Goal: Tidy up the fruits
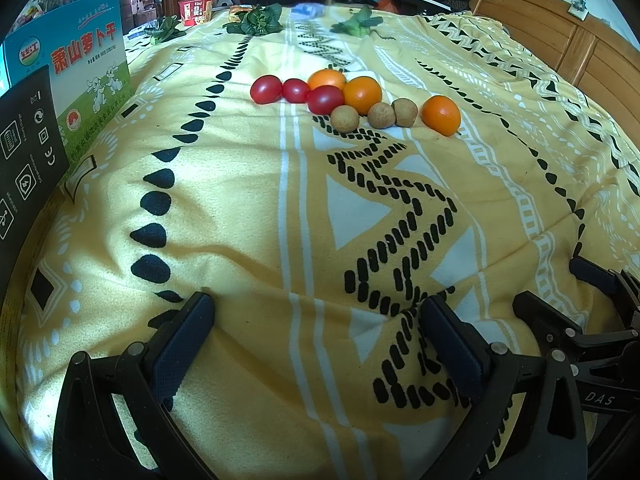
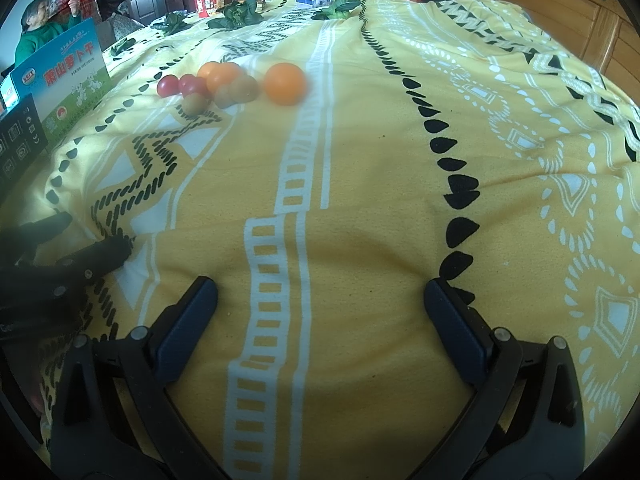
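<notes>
While both tongs, left tongs (image 1: 316, 320) and right tongs (image 2: 320, 304), gape wide and empty, fruit cluster (image 1: 352, 100) sits upper centre on bedspread (image 1: 240, 220), well ahead; left seems better aligned.

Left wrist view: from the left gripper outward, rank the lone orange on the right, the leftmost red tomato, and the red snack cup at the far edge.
1. Lone orange, right of the fruit cluster.
2. Leftmost red tomato, left end of the cluster, slightly farther back.
3. Red snack cup, far left edge of the blanket.
</notes>
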Demonstrator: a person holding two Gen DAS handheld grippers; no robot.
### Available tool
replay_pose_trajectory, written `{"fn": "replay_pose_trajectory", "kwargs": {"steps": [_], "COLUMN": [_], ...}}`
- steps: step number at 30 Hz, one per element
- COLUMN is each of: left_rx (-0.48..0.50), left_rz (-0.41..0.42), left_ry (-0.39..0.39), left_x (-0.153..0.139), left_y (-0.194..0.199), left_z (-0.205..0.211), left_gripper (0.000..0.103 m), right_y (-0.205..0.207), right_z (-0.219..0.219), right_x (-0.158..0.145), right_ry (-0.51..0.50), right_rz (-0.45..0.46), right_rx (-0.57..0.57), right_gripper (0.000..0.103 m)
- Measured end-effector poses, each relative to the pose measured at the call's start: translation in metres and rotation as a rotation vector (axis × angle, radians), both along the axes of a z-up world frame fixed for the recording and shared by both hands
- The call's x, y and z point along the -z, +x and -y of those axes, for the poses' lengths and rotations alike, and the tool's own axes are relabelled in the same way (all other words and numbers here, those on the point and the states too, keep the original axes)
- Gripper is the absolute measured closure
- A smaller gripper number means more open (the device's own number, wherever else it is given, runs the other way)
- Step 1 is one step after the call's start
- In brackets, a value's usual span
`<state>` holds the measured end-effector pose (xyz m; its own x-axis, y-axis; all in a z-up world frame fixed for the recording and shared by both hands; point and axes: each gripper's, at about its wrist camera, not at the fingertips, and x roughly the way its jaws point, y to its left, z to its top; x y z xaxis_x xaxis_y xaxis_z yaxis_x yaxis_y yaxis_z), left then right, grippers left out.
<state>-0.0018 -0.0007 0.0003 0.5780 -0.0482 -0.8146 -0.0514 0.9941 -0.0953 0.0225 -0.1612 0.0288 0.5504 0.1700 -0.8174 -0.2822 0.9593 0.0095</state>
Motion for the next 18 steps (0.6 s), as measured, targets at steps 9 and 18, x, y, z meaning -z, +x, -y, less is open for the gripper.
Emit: {"fn": "replay_pose_trajectory", "kwargs": {"steps": [9, 18], "left_rx": [0.001, 0.0], "left_rz": [-0.002, -0.002], "left_ry": [0.004, 0.006], "left_x": [0.0008, 0.0012], "left_y": [0.0018, 0.0029], "left_z": [0.0, -0.0004], "left_gripper": [0.0, 0.0], "right_y": [-0.0005, 0.0021], "right_z": [0.0, 0.0005], "right_x": [-0.0003, 0.0004], "right_ry": [0.002, 0.016], "right_rz": [0.002, -0.006], "right_rx": [0.002, -0.004], "right_gripper": [0.0, 0.0]}}
